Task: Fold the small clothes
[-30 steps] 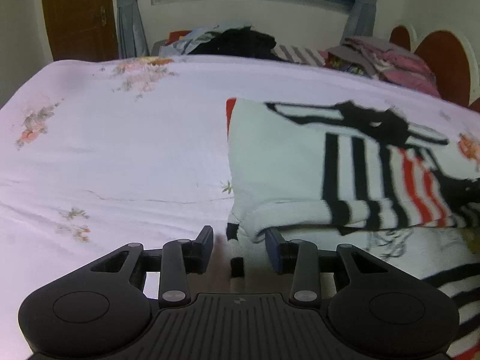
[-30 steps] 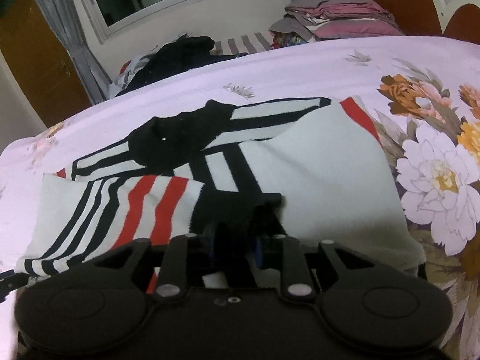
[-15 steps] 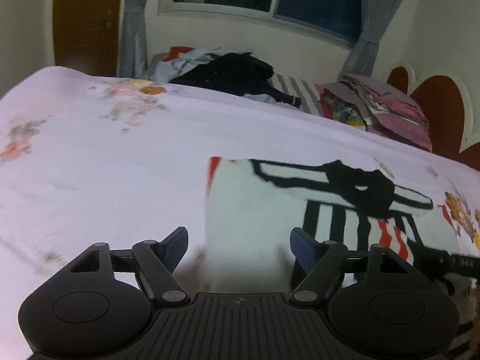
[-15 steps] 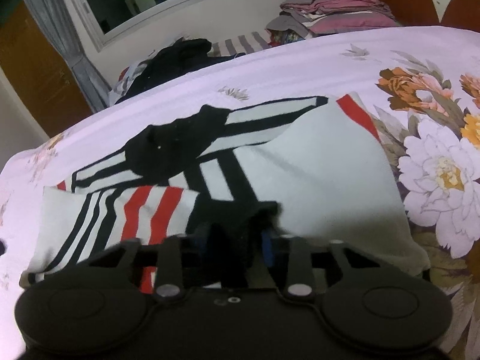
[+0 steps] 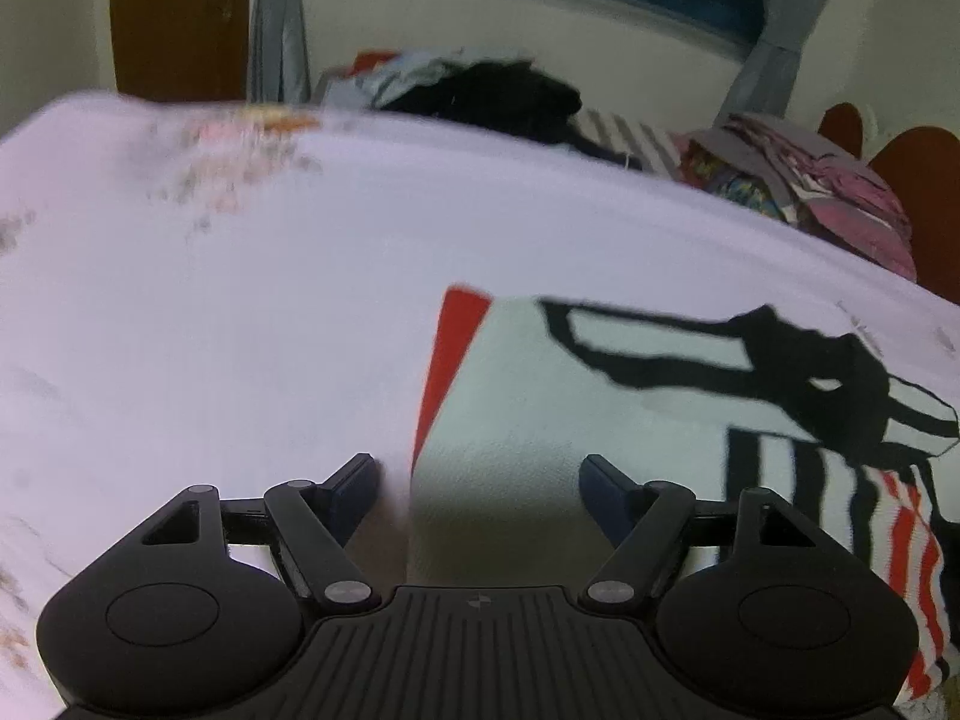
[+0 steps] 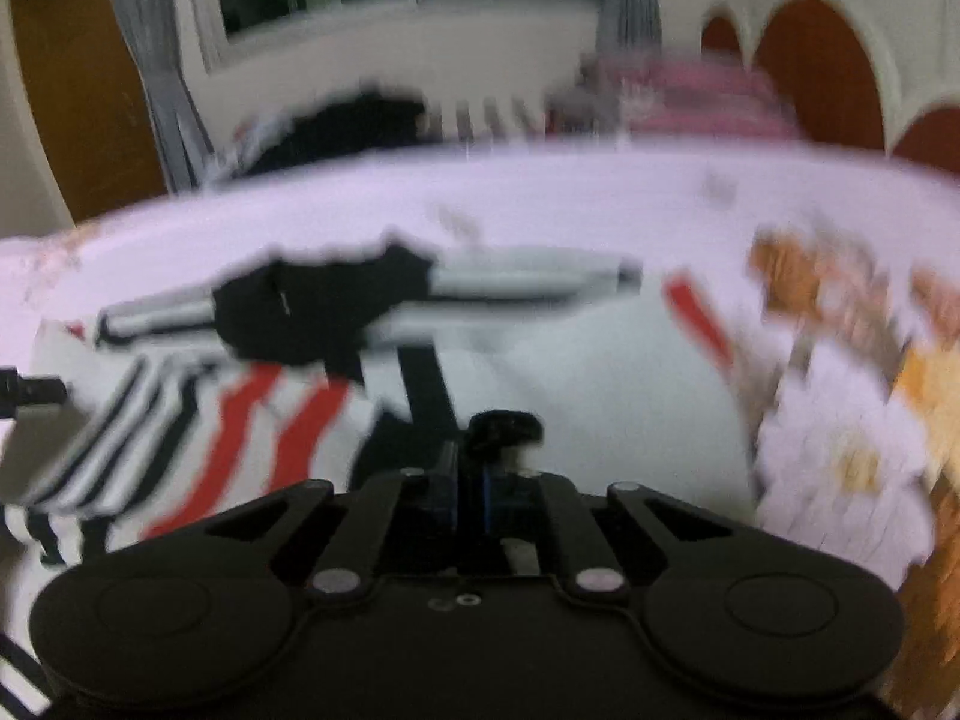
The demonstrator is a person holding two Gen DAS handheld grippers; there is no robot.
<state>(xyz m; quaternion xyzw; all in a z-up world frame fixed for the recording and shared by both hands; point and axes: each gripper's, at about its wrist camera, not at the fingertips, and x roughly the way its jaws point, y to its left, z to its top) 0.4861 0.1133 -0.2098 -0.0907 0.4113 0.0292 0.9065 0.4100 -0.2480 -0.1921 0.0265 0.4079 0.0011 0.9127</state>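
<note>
A white knit sweater [image 5: 570, 420] with black and red stripes lies flat on the pale pink floral bedsheet [image 5: 240, 330]. My left gripper [image 5: 477, 471] is open wide over the sweater's left edge, where a red band [image 5: 450, 360] runs; the pads touch nothing. In the blurred right wrist view the same sweater [image 6: 600, 372] has a striped sleeve [image 6: 240, 438] folded across it. My right gripper [image 6: 469, 471] is shut on a bunch of black fabric [image 6: 504, 426] from the sweater, which sticks up between the pads.
A heap of dark and mixed clothes [image 5: 492, 90] lies at the bed's far edge. A folded pink stack [image 5: 840, 198] sits by the red-brown headboard [image 5: 924, 168]. Bare sheet stretches left of the sweater. The other gripper's tip [image 6: 30, 390] shows at the left.
My left gripper opened wide and moved from the folded sleeve's end to the sweater's red-banded left edge. My right gripper closed fully on the black fabric and stayed in place.
</note>
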